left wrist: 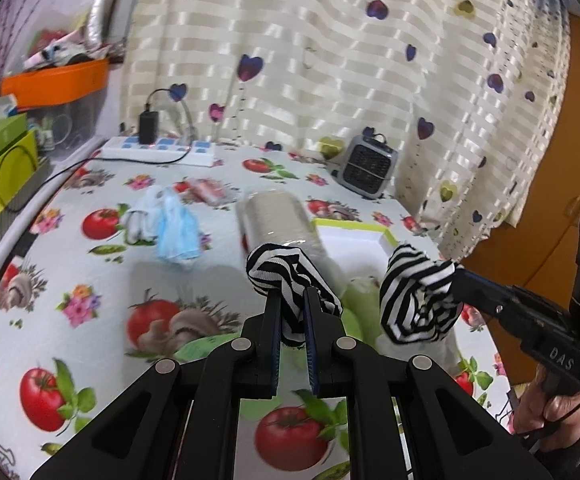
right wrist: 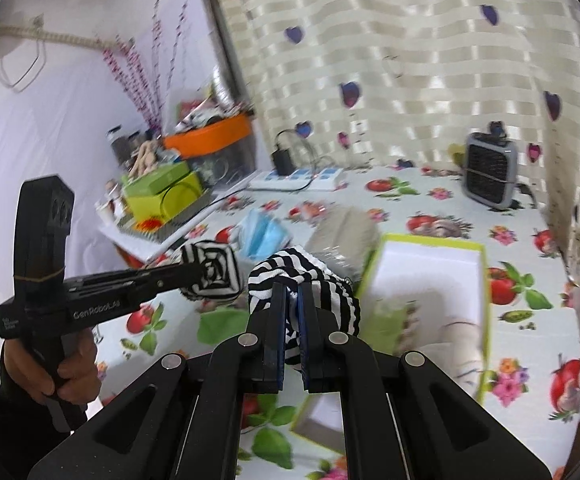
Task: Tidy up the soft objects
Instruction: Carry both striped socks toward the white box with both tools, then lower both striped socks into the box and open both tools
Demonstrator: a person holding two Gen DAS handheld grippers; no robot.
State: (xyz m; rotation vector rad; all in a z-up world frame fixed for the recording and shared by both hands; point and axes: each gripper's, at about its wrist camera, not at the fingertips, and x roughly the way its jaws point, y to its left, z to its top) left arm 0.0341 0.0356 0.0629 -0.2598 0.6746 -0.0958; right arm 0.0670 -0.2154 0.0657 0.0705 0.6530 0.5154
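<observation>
Left gripper [left wrist: 292, 300] pinches one striped sock [left wrist: 286, 276]; right gripper [right wrist: 292, 294] pinches a second sock [right wrist: 306, 280], both held above the table [left wrist: 90, 280]. Fingertips are buried in fabric. Ahead: one blurred roll [left wrist: 278, 216], one box [right wrist: 430, 264], contents unclear; masks [left wrist: 178, 228] uncountable.

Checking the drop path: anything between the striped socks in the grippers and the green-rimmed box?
Nothing visible blocks it. The left striped sock and right striped sock hang above the tablecloth beside the open box. The grey roll lies beside the box's far-left corner, off the path.
</observation>
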